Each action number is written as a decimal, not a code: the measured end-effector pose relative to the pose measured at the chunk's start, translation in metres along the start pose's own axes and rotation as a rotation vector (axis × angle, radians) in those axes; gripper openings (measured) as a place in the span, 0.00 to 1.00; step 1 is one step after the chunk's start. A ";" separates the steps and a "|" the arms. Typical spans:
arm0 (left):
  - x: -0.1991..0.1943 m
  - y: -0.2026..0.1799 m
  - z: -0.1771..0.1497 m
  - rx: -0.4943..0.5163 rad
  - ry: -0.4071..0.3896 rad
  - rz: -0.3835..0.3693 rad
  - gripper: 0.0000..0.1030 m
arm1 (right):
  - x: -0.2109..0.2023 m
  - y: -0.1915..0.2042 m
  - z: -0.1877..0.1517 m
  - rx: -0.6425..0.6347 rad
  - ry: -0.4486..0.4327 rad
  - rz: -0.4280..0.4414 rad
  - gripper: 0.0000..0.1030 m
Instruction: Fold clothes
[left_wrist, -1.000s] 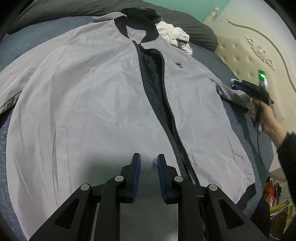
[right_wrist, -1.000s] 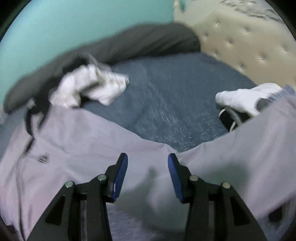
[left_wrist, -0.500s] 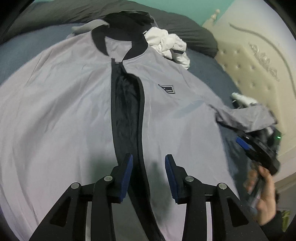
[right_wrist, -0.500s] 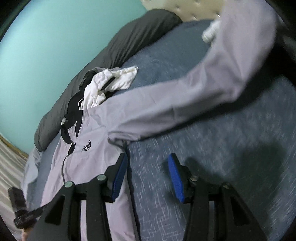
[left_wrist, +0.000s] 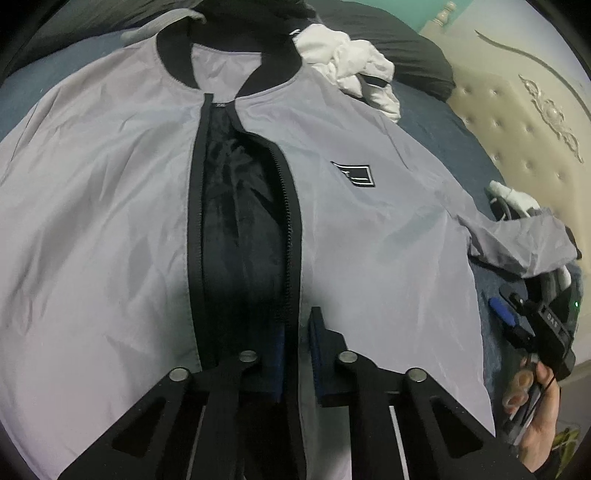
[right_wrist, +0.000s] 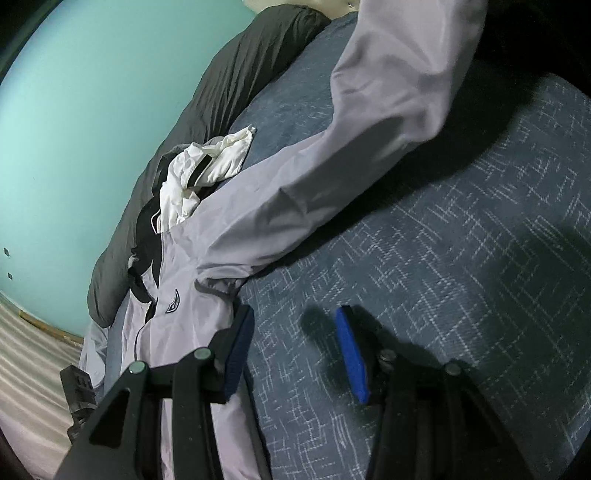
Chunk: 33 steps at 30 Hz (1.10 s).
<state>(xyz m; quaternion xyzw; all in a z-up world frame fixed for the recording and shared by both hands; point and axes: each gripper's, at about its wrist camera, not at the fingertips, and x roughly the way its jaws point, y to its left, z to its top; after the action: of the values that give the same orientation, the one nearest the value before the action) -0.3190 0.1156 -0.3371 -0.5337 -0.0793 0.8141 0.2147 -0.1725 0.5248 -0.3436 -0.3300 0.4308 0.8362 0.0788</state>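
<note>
A grey jacket (left_wrist: 369, 236) with black collar, black lining and open zip lies face up on the blue bed cover (right_wrist: 443, 295). My left gripper (left_wrist: 297, 354) sits low over the right zip edge, its pads either side of that edge with a narrow gap. My right gripper (right_wrist: 291, 350) is open and empty over the bed cover, its left finger at the jacket's side edge (right_wrist: 207, 325) below the armpit. It also shows in the left wrist view (left_wrist: 532, 332). The jacket's sleeve (right_wrist: 369, 140) runs up and right from there.
A crumpled white garment (left_wrist: 351, 70) lies by the collar, also seen in the right wrist view (right_wrist: 207, 170). A dark duvet (right_wrist: 229, 92) lies along the teal wall. A cream tufted headboard (left_wrist: 517, 125) is at the right. Another white item (left_wrist: 517, 199) lies near the cuff.
My left gripper moved closer to the zip's right edge and its fingers narrowed. My right gripper moved down toward the jacket's side, still open.
</note>
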 end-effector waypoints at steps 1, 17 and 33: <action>-0.004 0.000 -0.001 0.005 -0.006 0.003 0.04 | 0.000 0.000 0.000 0.002 0.000 0.002 0.45; -0.018 -0.002 0.002 0.010 0.002 0.135 0.08 | 0.002 -0.007 0.005 0.044 0.002 0.034 0.45; -0.001 -0.131 0.037 0.228 -0.050 0.067 0.18 | -0.017 -0.037 0.032 0.143 -0.108 0.017 0.45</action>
<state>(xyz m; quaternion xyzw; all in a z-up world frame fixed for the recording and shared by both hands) -0.3172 0.2362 -0.2738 -0.4877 0.0263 0.8375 0.2449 -0.1594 0.5747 -0.3445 -0.2740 0.4874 0.8206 0.1182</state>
